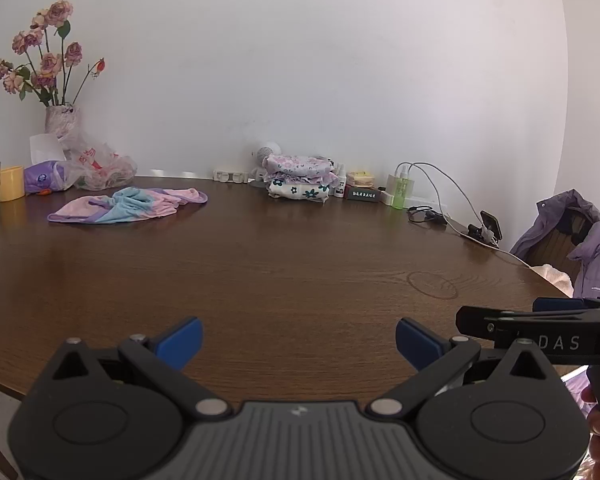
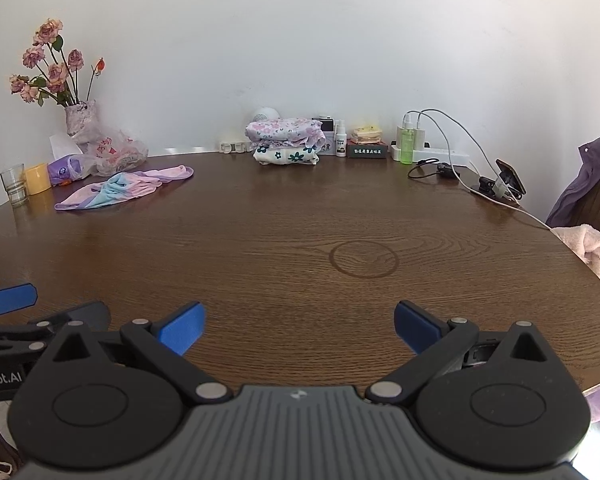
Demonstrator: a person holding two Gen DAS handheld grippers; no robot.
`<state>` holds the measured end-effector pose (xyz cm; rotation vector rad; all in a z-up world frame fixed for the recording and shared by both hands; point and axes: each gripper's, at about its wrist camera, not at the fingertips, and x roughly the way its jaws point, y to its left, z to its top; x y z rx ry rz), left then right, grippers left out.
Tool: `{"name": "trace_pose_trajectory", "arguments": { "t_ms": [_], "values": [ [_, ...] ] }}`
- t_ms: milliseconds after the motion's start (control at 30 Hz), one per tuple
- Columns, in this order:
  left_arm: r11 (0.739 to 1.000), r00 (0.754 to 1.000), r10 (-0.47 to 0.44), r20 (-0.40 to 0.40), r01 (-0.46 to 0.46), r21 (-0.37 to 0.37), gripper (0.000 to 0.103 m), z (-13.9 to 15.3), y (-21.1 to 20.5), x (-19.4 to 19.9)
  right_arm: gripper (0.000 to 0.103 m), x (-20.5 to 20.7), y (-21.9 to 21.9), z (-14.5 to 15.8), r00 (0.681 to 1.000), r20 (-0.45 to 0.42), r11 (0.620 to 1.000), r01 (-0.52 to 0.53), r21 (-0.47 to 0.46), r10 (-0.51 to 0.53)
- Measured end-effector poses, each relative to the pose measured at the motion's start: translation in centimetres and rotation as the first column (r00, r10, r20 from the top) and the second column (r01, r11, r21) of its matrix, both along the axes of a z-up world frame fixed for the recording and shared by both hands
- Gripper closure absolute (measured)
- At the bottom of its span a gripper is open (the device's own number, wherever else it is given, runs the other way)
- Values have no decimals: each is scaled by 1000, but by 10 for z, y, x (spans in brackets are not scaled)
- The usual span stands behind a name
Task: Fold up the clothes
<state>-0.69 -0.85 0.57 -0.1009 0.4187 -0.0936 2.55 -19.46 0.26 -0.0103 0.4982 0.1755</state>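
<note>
A crumpled pink, light-blue and lilac garment (image 1: 128, 206) (image 2: 124, 190) lies unfolded at the far left of the dark wooden table (image 1: 300, 264) (image 2: 300, 216). A stack of folded floral clothes (image 1: 299, 178) (image 2: 287, 141) sits at the back centre by the wall. My left gripper (image 1: 299, 342) hovers open over the near table edge, holding nothing. My right gripper (image 2: 299, 326) is open and empty too, beside it to the right. In the left wrist view the right gripper's black body (image 1: 540, 328) shows at the right edge.
Along the back wall stand a vase of dried roses (image 1: 60, 120), a plastic bag (image 1: 100, 164), a yellow cup (image 1: 11, 183), a glass (image 2: 14, 184), bottles and a power strip with cables (image 2: 440, 152). A phone on a stand (image 2: 508, 178) and a purple jacket on a chair (image 1: 580, 244) are at the right.
</note>
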Motion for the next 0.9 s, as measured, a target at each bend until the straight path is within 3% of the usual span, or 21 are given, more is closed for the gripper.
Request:
{"name": "trace_pose_trajectory", "arguments": {
  "t_ms": [900],
  "values": [
    [1000, 1000, -19, -18, 19, -11, 0, -5, -3, 1, 0, 0, -1, -2, 1000, -9, 1000, -8, 12, 8]
  ]
}}
